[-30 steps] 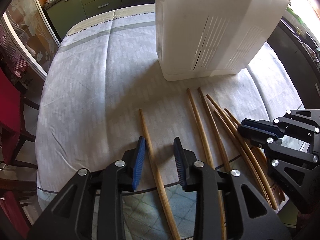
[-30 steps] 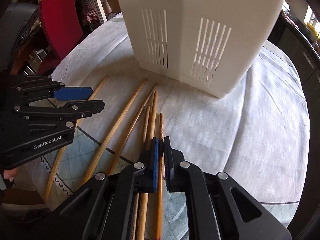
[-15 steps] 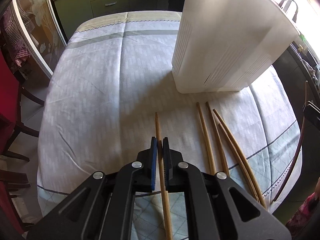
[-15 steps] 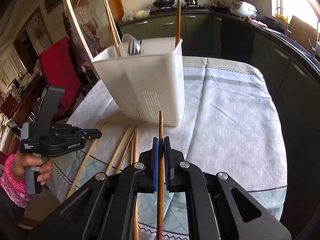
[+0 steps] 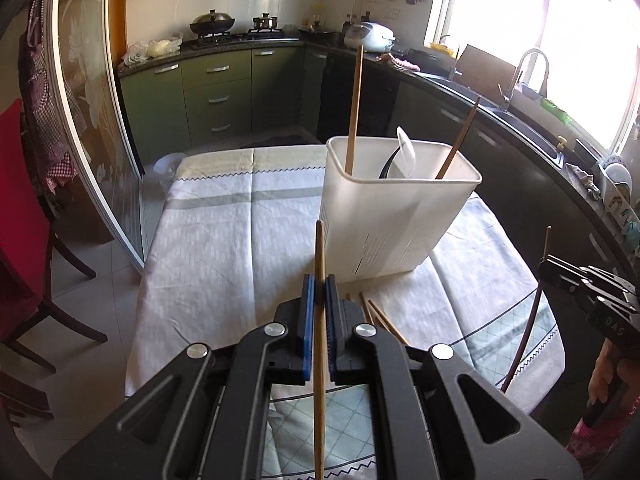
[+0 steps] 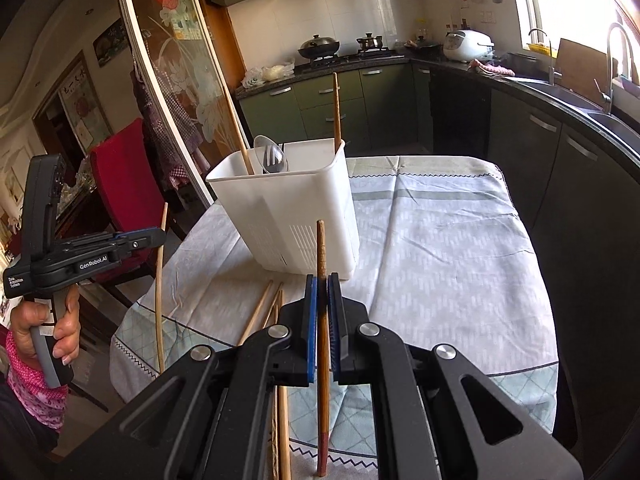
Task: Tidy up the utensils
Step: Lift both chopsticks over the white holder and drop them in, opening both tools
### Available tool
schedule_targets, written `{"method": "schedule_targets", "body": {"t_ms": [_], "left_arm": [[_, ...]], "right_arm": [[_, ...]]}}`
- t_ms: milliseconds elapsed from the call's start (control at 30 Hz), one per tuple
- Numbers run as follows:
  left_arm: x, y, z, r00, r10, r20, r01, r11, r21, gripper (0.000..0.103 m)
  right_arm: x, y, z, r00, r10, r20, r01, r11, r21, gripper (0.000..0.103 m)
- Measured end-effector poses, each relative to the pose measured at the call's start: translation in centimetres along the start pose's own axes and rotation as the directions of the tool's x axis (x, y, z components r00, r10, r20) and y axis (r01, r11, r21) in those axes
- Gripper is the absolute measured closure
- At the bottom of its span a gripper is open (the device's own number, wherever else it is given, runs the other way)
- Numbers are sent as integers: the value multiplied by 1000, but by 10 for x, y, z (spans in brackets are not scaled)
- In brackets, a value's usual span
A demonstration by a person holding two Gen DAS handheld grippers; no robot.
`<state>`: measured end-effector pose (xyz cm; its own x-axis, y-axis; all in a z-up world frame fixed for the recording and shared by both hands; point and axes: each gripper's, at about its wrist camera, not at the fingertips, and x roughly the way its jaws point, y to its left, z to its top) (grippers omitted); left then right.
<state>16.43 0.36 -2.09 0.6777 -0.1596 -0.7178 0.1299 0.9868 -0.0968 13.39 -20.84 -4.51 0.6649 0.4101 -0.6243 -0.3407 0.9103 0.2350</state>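
We held the left gripper (image 5: 319,294) clamped on a pale chopstick (image 5: 319,360), the right gripper (image 6: 322,296) clamped on a darker chopstick (image 6: 322,344), both above the table (image 6: 440,240) before the white holder (image 6: 296,216).

- Strong daylight pours in from the large kitchen window (image 5: 592,40) at the upper right of both views, blown out to plain white glare.
- The pale patterned tablecloth (image 5: 224,248) on the surface is evenly lit; the white slotted plastic utensil bin (image 5: 392,216) shows a shaded near wall.
- The dark green cabinets (image 6: 540,184) under the window sit in deep shade.
- Fisheye bending curves the sliding glass door frame (image 6: 160,80) and the counters, with black vignetting in the corners.
- Both views are sharp, without motion blur.
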Motion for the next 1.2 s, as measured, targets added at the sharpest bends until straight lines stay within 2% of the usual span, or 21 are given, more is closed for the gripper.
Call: {"method": "schedule_targets", "body": {"t_ms": [600, 933, 1200], "left_arm": [[-39, -23, 8, 997, -34, 66, 30, 998, 55, 98], [-48, -32, 20, 994, -60, 90, 54, 996, 74, 98], [-63, -41, 42, 989, -89, 118, 79, 993, 90, 98]], "right_arm": [[-26, 8, 5, 998, 9, 65, -7, 1000, -27, 97], [-34, 23, 28, 993, 32, 115, -25, 998, -63, 97], [-44, 38, 64, 987, 49, 154, -33, 994, -106, 97]]}}
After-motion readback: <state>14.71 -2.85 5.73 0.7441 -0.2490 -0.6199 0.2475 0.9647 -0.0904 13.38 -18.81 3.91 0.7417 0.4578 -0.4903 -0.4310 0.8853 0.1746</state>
